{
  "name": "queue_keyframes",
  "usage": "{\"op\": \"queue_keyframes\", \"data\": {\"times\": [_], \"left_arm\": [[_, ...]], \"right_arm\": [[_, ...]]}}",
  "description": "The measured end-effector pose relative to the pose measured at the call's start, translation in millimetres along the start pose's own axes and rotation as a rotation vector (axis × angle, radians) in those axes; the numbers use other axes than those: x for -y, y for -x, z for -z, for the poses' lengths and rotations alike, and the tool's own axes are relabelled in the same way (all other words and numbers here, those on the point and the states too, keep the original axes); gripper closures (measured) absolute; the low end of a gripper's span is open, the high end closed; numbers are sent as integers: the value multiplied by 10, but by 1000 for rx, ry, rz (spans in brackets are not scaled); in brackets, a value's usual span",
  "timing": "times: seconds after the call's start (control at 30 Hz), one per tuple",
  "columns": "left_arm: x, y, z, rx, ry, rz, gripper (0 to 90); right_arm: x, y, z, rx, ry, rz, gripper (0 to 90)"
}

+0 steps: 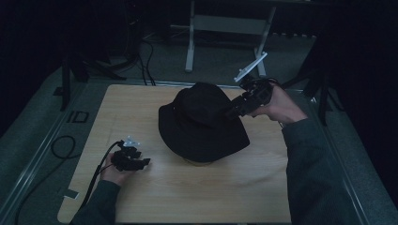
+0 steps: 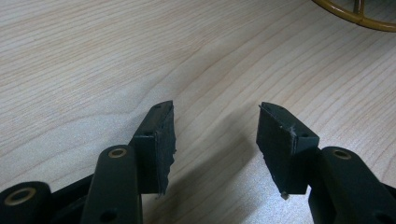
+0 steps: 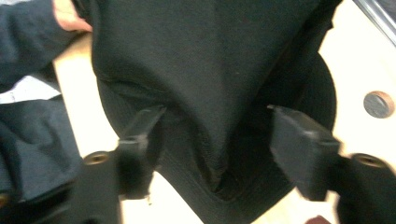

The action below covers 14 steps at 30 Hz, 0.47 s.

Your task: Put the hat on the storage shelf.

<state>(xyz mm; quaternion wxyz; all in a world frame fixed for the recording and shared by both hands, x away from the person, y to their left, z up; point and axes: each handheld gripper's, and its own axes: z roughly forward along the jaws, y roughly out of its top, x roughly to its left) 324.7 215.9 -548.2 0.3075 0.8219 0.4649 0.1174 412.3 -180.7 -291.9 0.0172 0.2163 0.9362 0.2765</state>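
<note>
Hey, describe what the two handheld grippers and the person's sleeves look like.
Both grippers are black. The left gripper has two blocky jaws with frayed dark pads and brass-ringed pivot holes; in the high view a black cable trails from it. The right gripper has like jaws and carries a pale three-cornered plate on top. The sleeves are dark grey.

Stand (image 1: pixel 202 162) mostly hidden under black hat (image 1: pixel 202 123)

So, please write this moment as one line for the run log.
left gripper: open, over bare table | right gripper: open at black hat
</note>
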Motion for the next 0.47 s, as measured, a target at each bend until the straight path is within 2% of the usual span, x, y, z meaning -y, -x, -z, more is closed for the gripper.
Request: {"op": "queue_keyframes", "data": {"times": [0.1, 0.17, 0.47], "left_arm": [[0, 1, 0, 0, 0, 0, 472], [0, 1, 0, 0, 0, 0, 471], [1, -1, -2, 2, 3, 0, 471]], "right_arm": [[3, -4, 8, 48, 8, -7, 171], [8, -3, 24, 70, 21, -3, 141], [43, 4, 54, 96, 27, 0, 126]]}}
